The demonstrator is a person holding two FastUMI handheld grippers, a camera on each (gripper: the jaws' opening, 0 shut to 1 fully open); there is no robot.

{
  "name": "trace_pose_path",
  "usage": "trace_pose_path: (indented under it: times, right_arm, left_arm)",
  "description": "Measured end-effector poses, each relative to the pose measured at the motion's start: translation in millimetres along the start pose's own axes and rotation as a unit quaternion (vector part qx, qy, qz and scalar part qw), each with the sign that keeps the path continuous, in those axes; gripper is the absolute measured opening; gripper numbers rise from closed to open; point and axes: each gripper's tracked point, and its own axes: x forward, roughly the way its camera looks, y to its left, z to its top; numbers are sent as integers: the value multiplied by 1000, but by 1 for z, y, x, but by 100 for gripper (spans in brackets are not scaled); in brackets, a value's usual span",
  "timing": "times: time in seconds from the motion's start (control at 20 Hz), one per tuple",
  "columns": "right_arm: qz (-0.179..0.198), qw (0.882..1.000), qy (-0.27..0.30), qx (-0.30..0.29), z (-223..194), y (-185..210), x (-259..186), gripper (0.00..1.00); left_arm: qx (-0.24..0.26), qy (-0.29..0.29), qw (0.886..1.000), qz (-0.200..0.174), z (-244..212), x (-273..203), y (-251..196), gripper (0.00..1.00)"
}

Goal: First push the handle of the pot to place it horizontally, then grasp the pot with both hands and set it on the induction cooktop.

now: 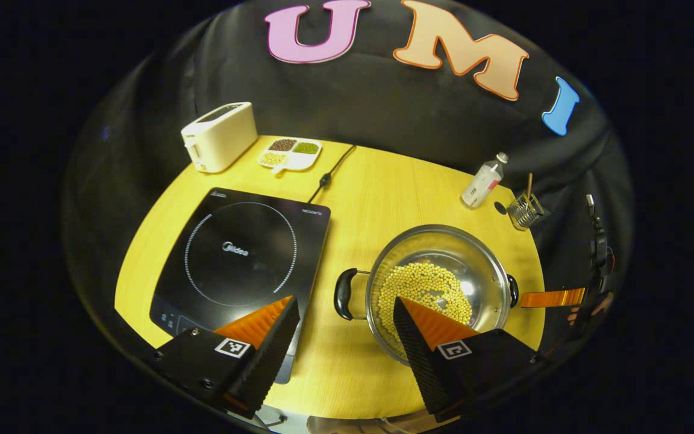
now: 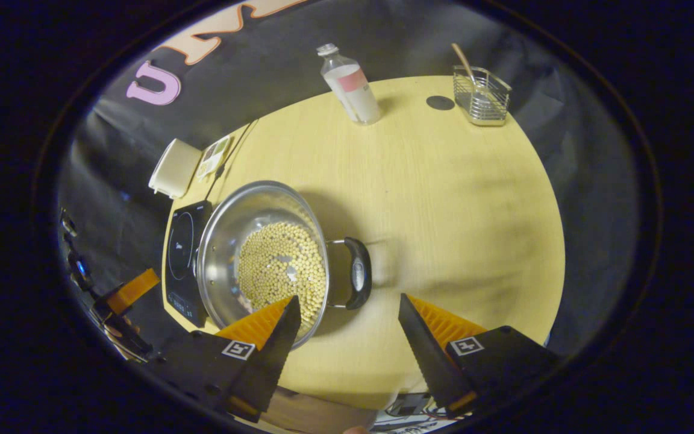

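Note:
A steel pot (image 1: 437,283) holding yellow beans stands on the yellow table, right of the black induction cooktop (image 1: 241,256). Its two black handles lie level: the left handle (image 1: 345,293) faces the cooktop, the right handle (image 2: 356,272) points away from it. My left gripper (image 1: 344,307) hovers open above the pot's left handle, one finger over the cooktop, the other over the pot's rim. My right gripper (image 2: 347,307) is open just short of the right handle, its left finger over the pot (image 2: 262,253). The right gripper's finger (image 1: 555,297) shows beyond the pot's far side.
At the back stand a cream toaster (image 1: 220,135), a divided dish of beans (image 1: 290,152), a plastic bottle (image 1: 482,181) and a wire basket (image 1: 528,210). A black cord (image 1: 329,175) runs from the cooktop to the table's rear edge. Bare tabletop (image 2: 455,199) lies right of the pot.

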Motion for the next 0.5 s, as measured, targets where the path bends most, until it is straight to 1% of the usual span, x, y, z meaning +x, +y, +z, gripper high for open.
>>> trace_pose_path:
  times: [0.15,0.3,0.35,0.4,0.45,0.5]
  right_arm:
    - [16,1000,7,2,3,4,10,94]
    - [30,999,11,9,7,6,22,94]
    - [34,999,16,13,9,6,28,100]
    - [37,999,23,15,9,7,34,93]
    - [40,999,30,18,9,7,39,93]
    - [43,998,38,19,7,8,43,92]
  left_arm:
    - [-1,38,999,-21,-9,23,-4,96]
    - [8,69,997,-21,-16,45,1,96]
    - [9,80,996,-25,-19,52,0,96]
    - [8,90,996,-26,-20,58,1,94]
    - [11,100,995,-25,-22,64,3,94]
    - [14,109,994,-24,-23,69,4,91]
